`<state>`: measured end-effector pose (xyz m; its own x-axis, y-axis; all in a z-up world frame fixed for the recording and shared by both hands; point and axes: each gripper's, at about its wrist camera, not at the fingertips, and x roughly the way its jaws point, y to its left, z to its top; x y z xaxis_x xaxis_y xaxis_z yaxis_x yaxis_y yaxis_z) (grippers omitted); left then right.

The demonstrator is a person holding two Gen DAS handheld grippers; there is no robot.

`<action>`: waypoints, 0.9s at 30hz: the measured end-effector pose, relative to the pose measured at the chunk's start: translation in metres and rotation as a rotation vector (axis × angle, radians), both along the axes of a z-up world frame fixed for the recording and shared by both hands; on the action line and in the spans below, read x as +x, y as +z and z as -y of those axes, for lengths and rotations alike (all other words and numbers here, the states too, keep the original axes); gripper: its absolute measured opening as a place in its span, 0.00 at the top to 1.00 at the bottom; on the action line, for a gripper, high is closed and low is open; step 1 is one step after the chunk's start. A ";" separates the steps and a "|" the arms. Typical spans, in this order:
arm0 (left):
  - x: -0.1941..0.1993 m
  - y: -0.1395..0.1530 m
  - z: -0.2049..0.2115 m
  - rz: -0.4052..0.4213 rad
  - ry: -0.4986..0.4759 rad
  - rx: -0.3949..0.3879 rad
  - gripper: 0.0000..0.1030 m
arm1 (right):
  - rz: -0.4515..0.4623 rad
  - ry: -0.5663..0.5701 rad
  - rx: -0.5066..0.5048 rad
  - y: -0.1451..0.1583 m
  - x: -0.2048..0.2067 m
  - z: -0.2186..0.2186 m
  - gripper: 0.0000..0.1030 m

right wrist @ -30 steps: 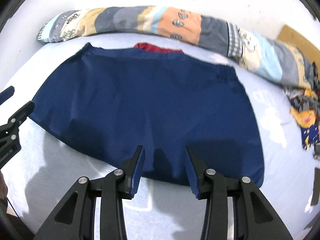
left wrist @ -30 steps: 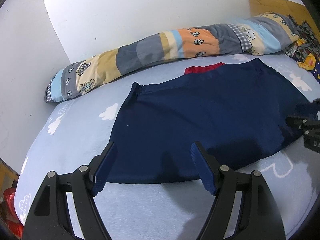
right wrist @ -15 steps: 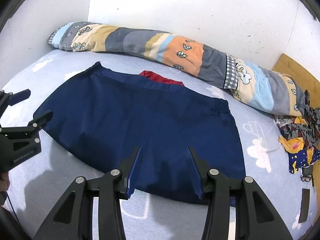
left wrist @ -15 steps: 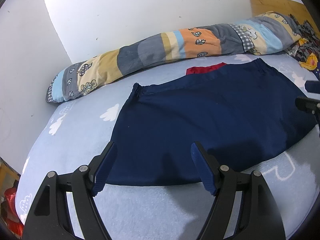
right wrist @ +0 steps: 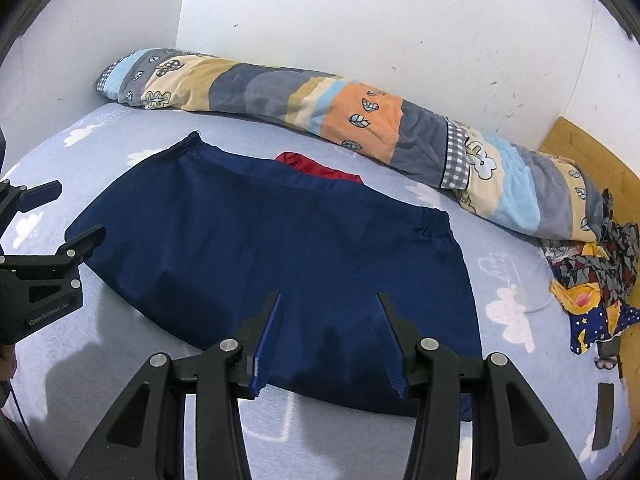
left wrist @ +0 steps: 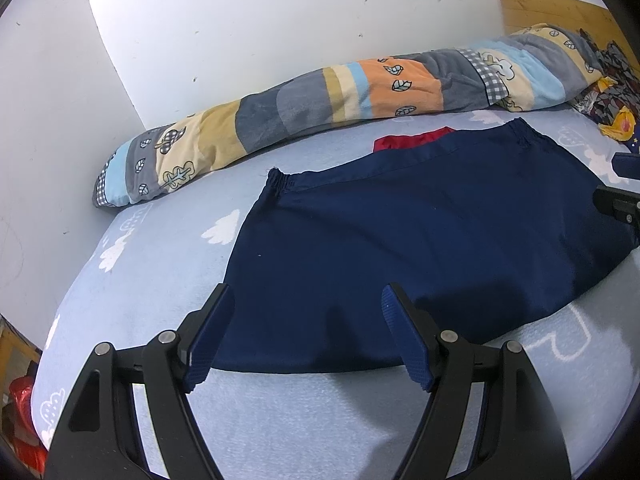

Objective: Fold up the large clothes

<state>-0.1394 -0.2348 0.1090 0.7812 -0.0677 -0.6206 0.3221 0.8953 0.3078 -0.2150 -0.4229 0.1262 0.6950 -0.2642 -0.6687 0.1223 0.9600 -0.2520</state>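
A navy blue garment (left wrist: 420, 240) lies spread flat on the light blue bed; it also shows in the right wrist view (right wrist: 280, 256). A red cloth (left wrist: 412, 141) peeks from under its far edge. My left gripper (left wrist: 306, 330) is open and empty, held above the garment's near left hem. My right gripper (right wrist: 326, 336) is open and empty above the near right hem. Each gripper shows at the edge of the other's view: the right (left wrist: 620, 192), the left (right wrist: 44, 236).
A long patchwork bolster (right wrist: 320, 120) lies along the white wall behind the garment. A pile of patterned clothes (right wrist: 592, 280) sits at the right by a wooden board (right wrist: 592, 160). The bed sheet (left wrist: 160, 280) has white cloud prints.
Both grippers have pulled up and back from the garment's near hem. The right wrist view now shows more wall and bolster. The garment lies unmoved.
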 end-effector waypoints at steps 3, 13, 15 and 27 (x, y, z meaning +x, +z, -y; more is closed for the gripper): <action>0.000 0.000 0.000 0.000 0.001 0.001 0.26 | 0.003 0.001 -0.005 0.000 0.001 0.000 0.52; 0.001 0.000 0.001 -0.002 -0.004 0.003 0.26 | 0.010 0.007 -0.021 0.000 0.000 -0.003 0.50; 0.001 -0.001 0.001 -0.006 -0.006 0.003 0.26 | 0.010 0.008 -0.022 0.000 0.001 -0.002 0.48; 0.042 -0.034 -0.040 -0.222 0.158 -0.073 0.26 | -0.160 -0.159 0.325 -0.042 0.021 0.074 0.38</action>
